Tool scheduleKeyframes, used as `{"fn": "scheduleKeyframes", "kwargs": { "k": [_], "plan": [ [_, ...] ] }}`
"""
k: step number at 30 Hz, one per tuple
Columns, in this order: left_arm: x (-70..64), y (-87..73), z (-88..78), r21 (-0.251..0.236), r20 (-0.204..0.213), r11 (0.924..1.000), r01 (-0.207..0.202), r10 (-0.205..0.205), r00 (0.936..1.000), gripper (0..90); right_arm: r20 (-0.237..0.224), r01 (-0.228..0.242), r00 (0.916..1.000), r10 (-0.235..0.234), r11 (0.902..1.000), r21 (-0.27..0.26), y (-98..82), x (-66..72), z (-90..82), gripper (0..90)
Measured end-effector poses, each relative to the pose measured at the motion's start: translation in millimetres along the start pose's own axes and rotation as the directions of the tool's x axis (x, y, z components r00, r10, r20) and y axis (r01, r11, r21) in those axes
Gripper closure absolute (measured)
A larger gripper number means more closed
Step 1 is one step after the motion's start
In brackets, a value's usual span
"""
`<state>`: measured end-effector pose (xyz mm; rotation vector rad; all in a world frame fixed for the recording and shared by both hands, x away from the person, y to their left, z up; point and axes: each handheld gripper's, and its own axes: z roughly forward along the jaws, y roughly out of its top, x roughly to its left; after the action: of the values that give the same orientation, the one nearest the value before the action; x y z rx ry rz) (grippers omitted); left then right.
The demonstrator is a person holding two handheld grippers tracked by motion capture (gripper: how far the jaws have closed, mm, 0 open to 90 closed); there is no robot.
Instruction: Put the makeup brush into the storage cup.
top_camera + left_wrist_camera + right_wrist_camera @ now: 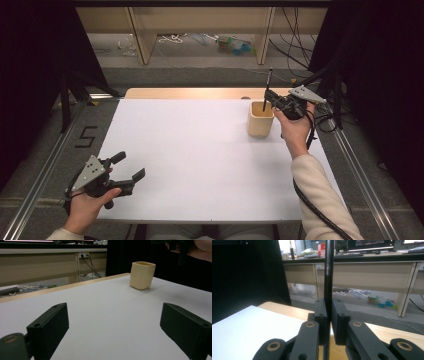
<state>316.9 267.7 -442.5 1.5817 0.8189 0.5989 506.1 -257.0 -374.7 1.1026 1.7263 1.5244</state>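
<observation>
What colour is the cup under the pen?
Pale cream-yellow cup, clearest in the left gripper view.

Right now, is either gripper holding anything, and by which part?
The right gripper is clamped on a thin black pen partway along its shaft, upright over the cream cup. The left gripper is open and holds nothing.

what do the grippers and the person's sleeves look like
Both grippers, left gripper and right gripper, are black with flat rectangular fingers, brass-coloured pivot pins and a grey three-cornered plate on top. A black cable trails from the right one. The sleeves are cream.
</observation>
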Motion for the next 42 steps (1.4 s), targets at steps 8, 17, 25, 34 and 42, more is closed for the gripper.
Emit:
{"fn": "scheduleKeyframes", "kwargs": {
  "k": [8, 17, 25, 34, 42],
  "plan": [
    [0.1, 0.0, 0.1, 0.0, -0.001, 1.0, 0.0, 0.0, 1.0, 8.0, 0.007, -0.003, 1.0, 0.003, 1.0, 0.004, -1.2, -1.8, 1.4, 84.3],
    [0.1, -0.1, 0.2, 0.0, 0.0, 1.0, 0.001, -0.001, 1.0, 8.1, 0.006, -0.005, 1.0, 0.005, 1.0, 0.006, -2.2, -2.0, 4.5, 84.3],
    [0.2, -0.1, 0.3, 0.001, 0.0, 1.0, 0.001, -0.001, 1.0, 8.1, 0.007, -0.006, 1.0, 0.006, 1.0, -0.004, -3.5, -1.9, 7.9, 84.3],
    [0.3, -0.1, 0.1, 0.001, -0.001, 1.0, 0.0, 0.0, 1.0, 8.1, 0.01, -0.003, 0.9999, 0.003, 0.9999, 0.014, -3.9, -2.9, 9.6, 84.3],
    [0.2, 0.0, 0.0, 0.001, -0.001, 1.0, -0.001, 0.001, 1.0, 8.1, 0.017, -0.003, 0.9999, 0.003, 0.9999, 0.012, -4.4, -4.6, 10.2, 84.3]
  ]
}}
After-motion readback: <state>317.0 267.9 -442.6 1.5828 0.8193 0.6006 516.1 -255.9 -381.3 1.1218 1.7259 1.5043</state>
